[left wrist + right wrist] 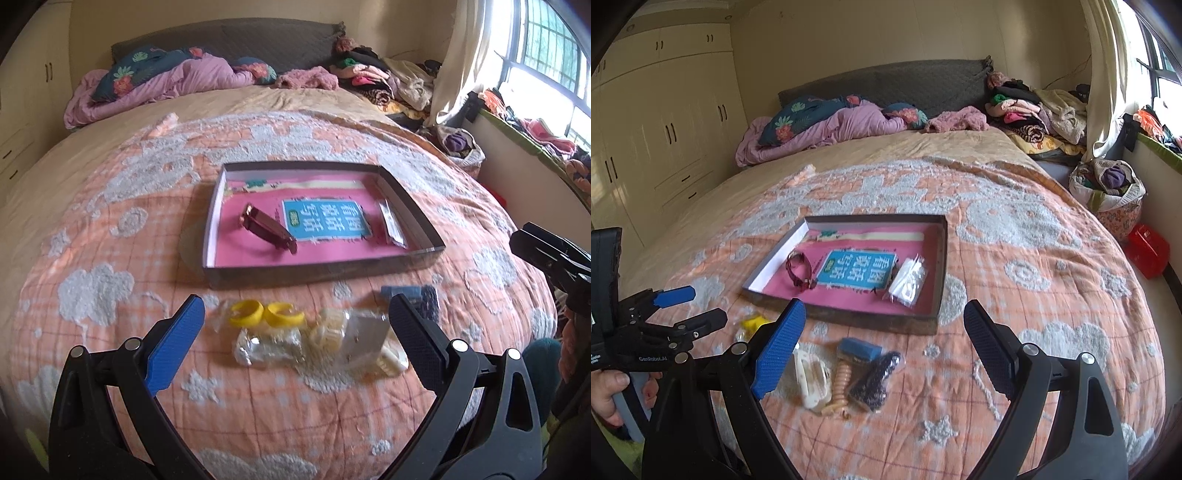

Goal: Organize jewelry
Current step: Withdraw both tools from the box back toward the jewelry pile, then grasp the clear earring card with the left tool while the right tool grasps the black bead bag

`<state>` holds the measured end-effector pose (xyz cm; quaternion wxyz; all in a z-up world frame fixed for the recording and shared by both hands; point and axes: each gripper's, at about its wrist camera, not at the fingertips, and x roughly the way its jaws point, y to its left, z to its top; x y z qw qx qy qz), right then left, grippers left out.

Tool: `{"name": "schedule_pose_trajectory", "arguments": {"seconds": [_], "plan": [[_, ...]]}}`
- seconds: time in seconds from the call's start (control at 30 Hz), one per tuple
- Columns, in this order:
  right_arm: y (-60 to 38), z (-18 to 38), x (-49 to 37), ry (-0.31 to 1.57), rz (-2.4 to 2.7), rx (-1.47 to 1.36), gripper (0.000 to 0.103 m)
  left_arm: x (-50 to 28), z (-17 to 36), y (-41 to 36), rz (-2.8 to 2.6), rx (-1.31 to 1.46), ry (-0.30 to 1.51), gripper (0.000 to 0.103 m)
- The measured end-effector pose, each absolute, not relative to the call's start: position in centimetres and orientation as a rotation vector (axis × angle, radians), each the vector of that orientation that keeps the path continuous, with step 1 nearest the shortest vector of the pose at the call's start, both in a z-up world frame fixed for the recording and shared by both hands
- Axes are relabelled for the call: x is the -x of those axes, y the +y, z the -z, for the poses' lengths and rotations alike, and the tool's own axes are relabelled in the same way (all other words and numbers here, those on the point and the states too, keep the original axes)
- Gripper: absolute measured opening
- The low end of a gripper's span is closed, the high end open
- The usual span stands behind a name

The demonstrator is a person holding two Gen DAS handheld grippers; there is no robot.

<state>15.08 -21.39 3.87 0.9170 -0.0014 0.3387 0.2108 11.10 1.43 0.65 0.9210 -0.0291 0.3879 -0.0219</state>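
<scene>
Yellow rings [266, 313] just beyond the left gripper [295, 314] — both pairs of jaws wide, empty.

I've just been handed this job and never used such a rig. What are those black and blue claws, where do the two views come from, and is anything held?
Each claw is a hand-held two-finger gripper carrying its own camera. The left gripper and right gripper are both open and hold nothing. On the orange and white bedspread lies a shallow pink-lined cardboard tray with a dark red bracelet inside. In front of it: two yellow rings, clear plastic packets, a cream spiral hair tie.
</scene>
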Motion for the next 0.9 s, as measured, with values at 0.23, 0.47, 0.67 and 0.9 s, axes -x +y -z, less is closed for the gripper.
{"name": "schedule_pose_trajectory", "arguments": {"seconds": [0.23, 0.47, 0.67, 0.9], "plan": [[-21.9, -2.0, -14.4, 0.743, -0.432, 0.022, 0.087, -10.1, 1.3, 0.2, 0.083, 0.046, 0.838, 0.093], [-22.6, 0.2, -14.3, 0.801, -0.428, 0.029, 0.087, -9.6, 3.4, -1.6, 0.157, 0.036, 0.888, 0.093], [-22.9, 2.3, -14.9, 0.867, -0.441, 0.011, 0.087, -9.9, 4.8, -2.3, 0.200, 0.043, 0.911, 0.089], [-22.3, 4.9, -16.4, 0.967, -0.508, -0.046, 0.086, -10.7, 5.9, -2.6, 0.225, 0.057, 0.921, 0.076]]}}
